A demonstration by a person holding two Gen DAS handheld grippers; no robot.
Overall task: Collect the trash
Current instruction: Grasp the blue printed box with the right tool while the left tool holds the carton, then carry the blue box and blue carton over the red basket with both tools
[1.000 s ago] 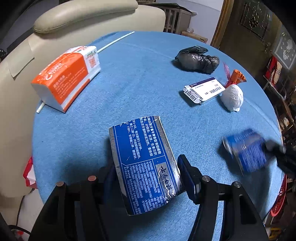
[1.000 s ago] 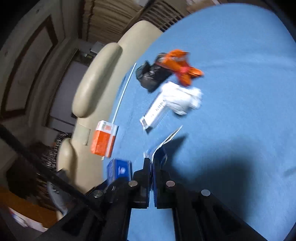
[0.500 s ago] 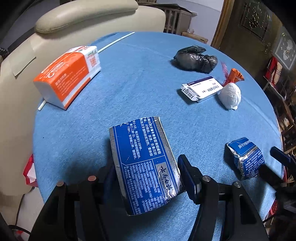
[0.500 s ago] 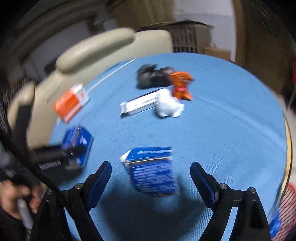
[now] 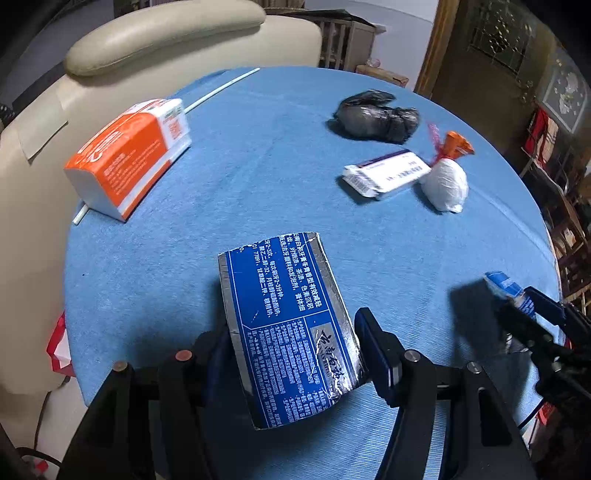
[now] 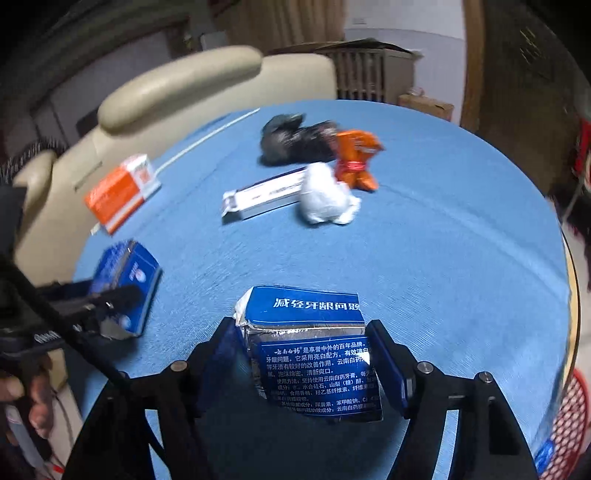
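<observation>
Over a blue-clothed round table (image 5: 258,177), left gripper (image 5: 295,354) angling steeply down, gripping a flattened blue carton (image 5: 284,325), right gripper (image 6: 306,365) tilting downward, jaws closing around a second blue carton (image 6: 314,350), pads nearly touching, other trash lying beyond.

Home living/dining rm: round counter (image 5: 258,155) w/ blue cloth, cream leather armchair (image 5: 159,33) right behind it, dark wood door w/ patterned glass (image 5: 498,33), framed pic on wall (image 5: 567,94), household packaging litter on the cloth.
</observation>
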